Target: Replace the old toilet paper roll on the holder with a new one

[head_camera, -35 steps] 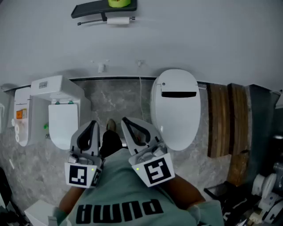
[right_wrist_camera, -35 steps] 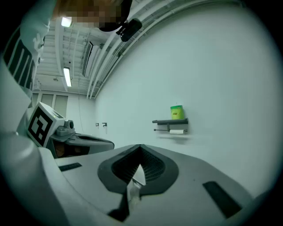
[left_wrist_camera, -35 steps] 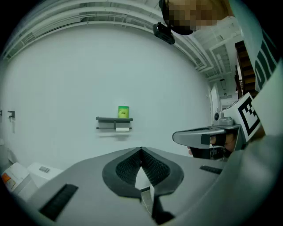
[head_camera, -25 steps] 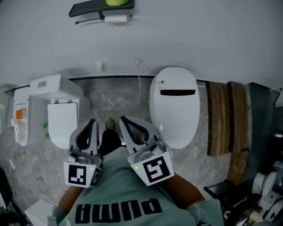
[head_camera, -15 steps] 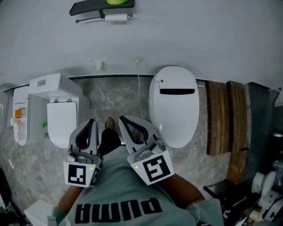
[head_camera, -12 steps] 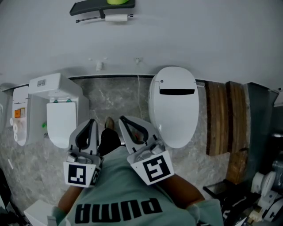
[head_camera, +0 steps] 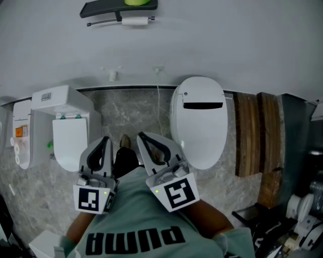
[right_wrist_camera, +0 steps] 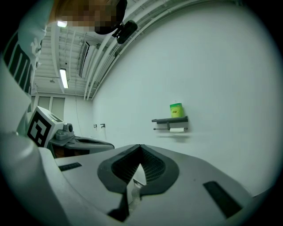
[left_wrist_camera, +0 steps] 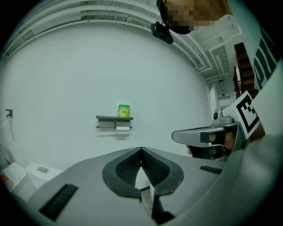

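High on the far wall [head_camera: 227,45], well apart from both tools, the toilet paper roll [head_camera: 134,21] hangs on its holder [head_camera: 103,23], a thin dark bar fixed under a dark shelf [head_camera: 101,10]. The roll looks white, short and slim, and it sits toward the right part of the bar. From this far off I cannot tell how much paper is left on it. A green cylinder [head_camera: 140,2] stands on the shelf just above the roll. It may be the wrapped new roll, but the views are too small to settle that.

The replacement looks not yet begun, and the step in hand seems to be the approach. The left tool [head_camera: 107,140] and the right tool [head_camera: 142,136] are held close to the person's chest, side by side, aimed toward the wall. Each gripper view shows its ribbed pads pressed together at the tips with nothing between them, so both are closed and empty.

The next move likely calls for walking up to the wall, then opening one tool wide enough to span the roll. The old roll would then slide off the bar's free end, though I cannot tell which end that is.

Below the shelf a white toilet [head_camera: 200,121] with its lid down stands on the grey marbled floor [head_camera: 131,111]. A second white fixture [head_camera: 70,133] sits to its left, and wooden planks [head_camera: 257,136] lie to its right.
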`<state>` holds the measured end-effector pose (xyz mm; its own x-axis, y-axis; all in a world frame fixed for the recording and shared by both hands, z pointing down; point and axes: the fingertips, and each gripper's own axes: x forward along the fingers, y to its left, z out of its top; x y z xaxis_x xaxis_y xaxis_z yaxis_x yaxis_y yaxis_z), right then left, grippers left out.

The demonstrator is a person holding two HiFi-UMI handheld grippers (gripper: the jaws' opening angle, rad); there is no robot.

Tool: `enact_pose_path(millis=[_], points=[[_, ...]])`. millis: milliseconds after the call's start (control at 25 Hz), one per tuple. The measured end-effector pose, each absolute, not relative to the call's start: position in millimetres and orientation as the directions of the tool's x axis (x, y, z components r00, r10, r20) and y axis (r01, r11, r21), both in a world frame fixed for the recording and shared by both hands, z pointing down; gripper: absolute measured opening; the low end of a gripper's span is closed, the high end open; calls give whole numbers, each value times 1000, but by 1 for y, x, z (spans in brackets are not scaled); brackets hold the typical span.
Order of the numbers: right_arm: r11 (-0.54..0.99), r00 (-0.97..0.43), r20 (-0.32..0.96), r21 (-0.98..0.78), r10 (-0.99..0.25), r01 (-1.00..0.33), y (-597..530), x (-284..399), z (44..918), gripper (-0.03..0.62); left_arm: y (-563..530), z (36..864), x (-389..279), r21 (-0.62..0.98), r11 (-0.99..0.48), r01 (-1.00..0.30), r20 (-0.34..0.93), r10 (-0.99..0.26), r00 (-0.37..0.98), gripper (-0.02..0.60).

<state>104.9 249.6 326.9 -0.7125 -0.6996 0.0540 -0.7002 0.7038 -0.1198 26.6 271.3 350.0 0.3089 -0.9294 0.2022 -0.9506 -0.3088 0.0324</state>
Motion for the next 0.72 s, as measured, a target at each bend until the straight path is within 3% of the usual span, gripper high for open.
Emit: enact_pose_path(millis=[720], points=[[576,-581,86,-75,-809,-814,178,56,304,3,183,325,-20,46,-457,-888,156,-875,459,3]])
